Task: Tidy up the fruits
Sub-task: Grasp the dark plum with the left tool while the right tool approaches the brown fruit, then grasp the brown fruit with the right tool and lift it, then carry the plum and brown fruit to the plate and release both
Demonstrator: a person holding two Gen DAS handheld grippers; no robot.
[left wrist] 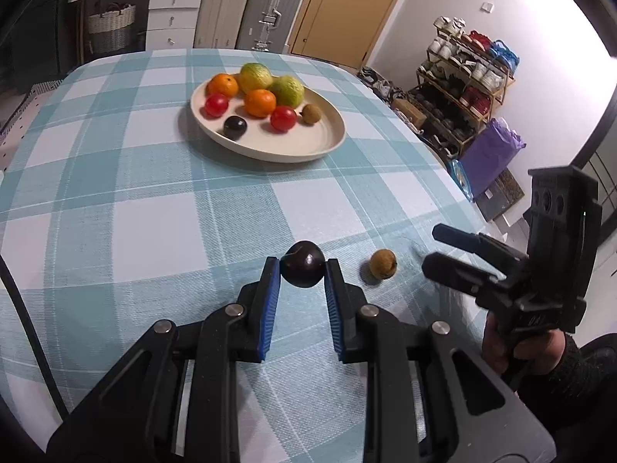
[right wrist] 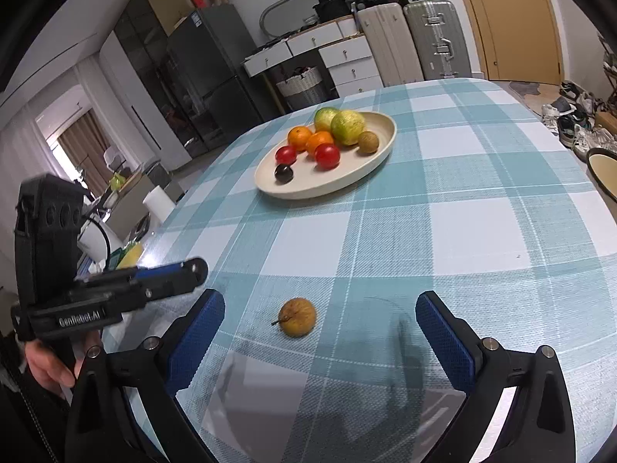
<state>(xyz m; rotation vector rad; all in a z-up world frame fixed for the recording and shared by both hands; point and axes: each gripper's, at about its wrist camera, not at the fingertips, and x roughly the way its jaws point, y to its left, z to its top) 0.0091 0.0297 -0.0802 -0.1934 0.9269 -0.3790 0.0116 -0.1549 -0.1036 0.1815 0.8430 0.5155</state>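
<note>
My left gripper [left wrist: 302, 270] is shut on a dark purple plum [left wrist: 302, 263], held between its blue pads just above the checked tablecloth. A small brown fruit [left wrist: 383, 264] lies on the cloth just right of it; in the right wrist view the same brown fruit [right wrist: 297, 316] lies between and ahead of my right gripper's fingers. My right gripper [right wrist: 320, 312] is wide open and empty. The cream plate [left wrist: 331, 131] farther back holds two oranges, two green fruits, two red fruits, a dark plum and a brown fruit; it also shows in the right wrist view [right wrist: 385, 135].
The table's right edge [left wrist: 455, 177] drops to a floor with a purple bag [left wrist: 491, 154] and a shoe rack [left wrist: 462, 77]. Suitcases [right wrist: 435, 38] and white drawers [right wrist: 347, 61] stand behind the table. A round dish edge [right wrist: 603, 171] sits at the far right.
</note>
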